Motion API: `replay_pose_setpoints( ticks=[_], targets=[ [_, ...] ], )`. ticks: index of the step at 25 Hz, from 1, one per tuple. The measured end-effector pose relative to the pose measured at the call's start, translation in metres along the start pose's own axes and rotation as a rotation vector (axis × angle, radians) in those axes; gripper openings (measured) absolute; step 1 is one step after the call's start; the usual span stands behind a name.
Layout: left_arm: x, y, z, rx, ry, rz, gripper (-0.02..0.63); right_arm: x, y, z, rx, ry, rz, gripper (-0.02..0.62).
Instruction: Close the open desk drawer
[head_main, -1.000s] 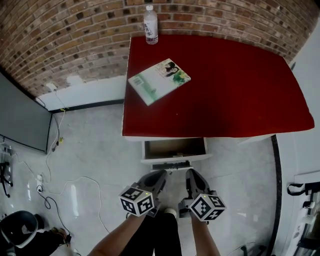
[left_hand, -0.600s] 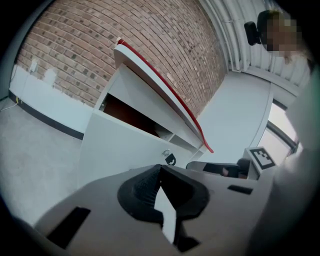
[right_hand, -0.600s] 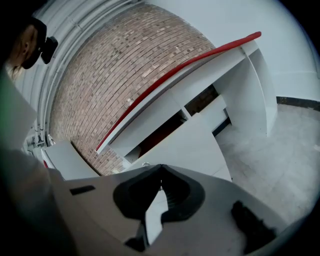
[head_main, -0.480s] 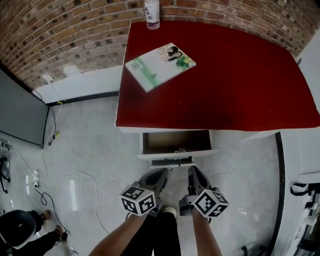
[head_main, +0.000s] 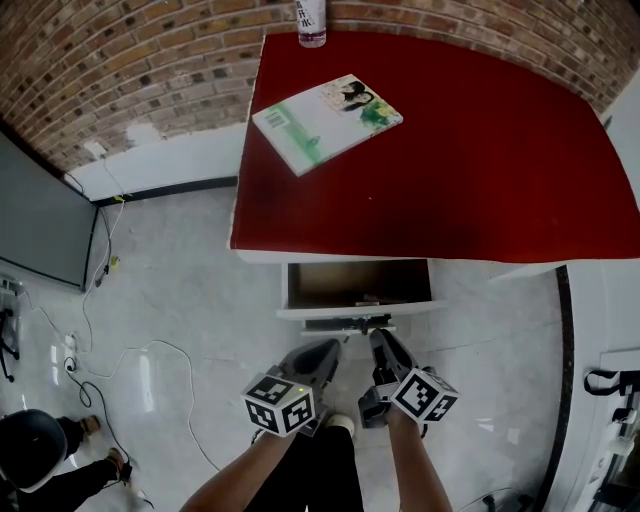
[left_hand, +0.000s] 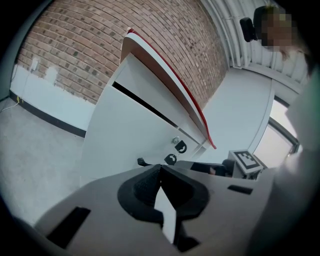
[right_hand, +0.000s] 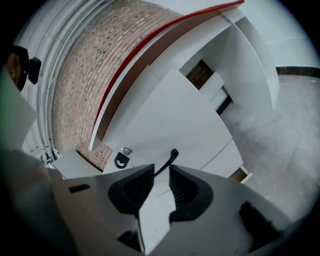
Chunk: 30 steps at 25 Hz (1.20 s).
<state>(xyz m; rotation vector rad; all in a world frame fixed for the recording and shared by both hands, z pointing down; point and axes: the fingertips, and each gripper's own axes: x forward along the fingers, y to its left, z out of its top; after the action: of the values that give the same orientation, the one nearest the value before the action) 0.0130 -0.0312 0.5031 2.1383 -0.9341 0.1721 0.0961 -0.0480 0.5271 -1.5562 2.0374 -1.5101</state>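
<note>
Above the pale floor (head_main: 180, 300), the drawer (head_main: 355, 311) hangs open under the red desk (head_main: 450, 150). Just before it, your left gripper (head_main: 325, 348) is clenched, empty. Your right gripper (head_main: 380, 340) has just been opening its jaws, with the handle (right_hand: 172, 154) in line with their gap, ungripped.

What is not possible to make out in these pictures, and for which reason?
Clear plastic bottle: head view, the top edge cuts off its upper part.
Inside of the open white drawer: head view, the red desk top hides its back; the item inside is too small to name.
Green-and-white book: head view, cover print too small to read.
Small black tags by the metal lock: left gripper view, too small to identify.
</note>
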Motion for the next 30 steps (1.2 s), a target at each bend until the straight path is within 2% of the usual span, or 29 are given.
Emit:
replay_pose_setpoints(
  ticks=[1,8,11,14,18,20,25,30],
  targets=[
    [0.0,0.0,0.0,0.004,0.002,0.0,0.008,0.003,0.0,0.0,0.026,-0.003,0.015,0.115],
    [0.006,0.0,0.001,0.025,0.011,0.0,0.008,0.014,-0.002,0.003,0.271,-0.082,0.13,0.117],
    [0.007,0.003,-0.002,0.037,0.025,-0.003,0.008,0.02,-0.004,0.002,0.3,-0.089,0.145,0.112],
    [0.007,0.004,-0.004,0.033,0.03,0.002,0.008,0.025,-0.005,0.004,0.317,-0.095,0.143,0.08],
    [0.006,0.006,-0.003,0.031,0.034,0.001,0.008,0.029,-0.006,0.005,0.312,-0.107,0.129,0.066],
    [0.006,0.006,-0.004,0.039,0.04,-0.003,0.008,0.03,-0.008,0.004,0.349,-0.123,0.128,0.062],
    [0.005,0.008,-0.006,0.033,0.04,-0.003,0.008,0.031,-0.008,0.004,0.532,-0.194,0.191,0.036],
    [0.005,0.009,-0.004,0.065,0.04,0.012,0.008,0.03,-0.005,0.006,0.524,-0.218,0.178,0.032]
  ],
)
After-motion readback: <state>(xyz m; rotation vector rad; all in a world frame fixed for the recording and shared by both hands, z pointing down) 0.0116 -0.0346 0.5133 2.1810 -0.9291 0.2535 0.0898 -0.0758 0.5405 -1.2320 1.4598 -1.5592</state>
